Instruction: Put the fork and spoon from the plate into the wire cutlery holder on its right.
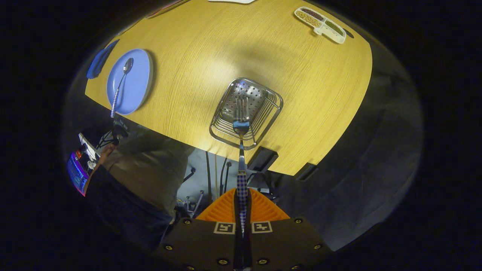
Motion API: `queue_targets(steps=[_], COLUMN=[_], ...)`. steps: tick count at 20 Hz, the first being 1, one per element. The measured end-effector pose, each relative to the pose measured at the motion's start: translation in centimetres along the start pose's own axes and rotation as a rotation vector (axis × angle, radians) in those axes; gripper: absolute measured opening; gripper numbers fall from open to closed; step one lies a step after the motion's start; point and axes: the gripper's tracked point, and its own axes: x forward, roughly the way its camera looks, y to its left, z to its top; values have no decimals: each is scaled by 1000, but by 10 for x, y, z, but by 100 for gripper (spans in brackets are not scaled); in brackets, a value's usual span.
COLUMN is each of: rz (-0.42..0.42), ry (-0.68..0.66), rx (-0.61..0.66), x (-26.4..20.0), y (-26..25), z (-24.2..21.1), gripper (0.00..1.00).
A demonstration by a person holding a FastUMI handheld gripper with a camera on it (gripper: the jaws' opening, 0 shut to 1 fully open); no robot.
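So the tool [241, 210] has its fingers clamped on the checkered handle of the fork [241, 150], which hangs tines-down right over the open top of the wire cutlery holder [246, 113] on the tabletop [211, 52]. The spoon [121, 84] lies on the blue plate [140, 81], well off to the holder's left. Looks about half done to me: fork needs dropping in, spoon's left

The fork's [241, 150] handle end is hidden between the hand-held gripper's [241, 210] closed fingers; the far tray's [320, 24] contents (grains, perhaps) are too small to tell.
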Motion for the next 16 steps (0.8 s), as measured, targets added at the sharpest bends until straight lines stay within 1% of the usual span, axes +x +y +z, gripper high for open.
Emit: queue_targets(steps=[2, 6, 9, 12, 14, 16], rz=[-6, -19, -21, -49, -37, -16], ry=[51, 108, 129, 134, 146, 142], rx=[-4, -2, -12, -13, -6, 12], x=[4, 12, 22, 28, 28, 28], y=[-3, -12, -14, -18, -16, -13], z=[4, 22, 35, 43, 43, 45], gripper=[1, 1, 1, 1, 1, 3])
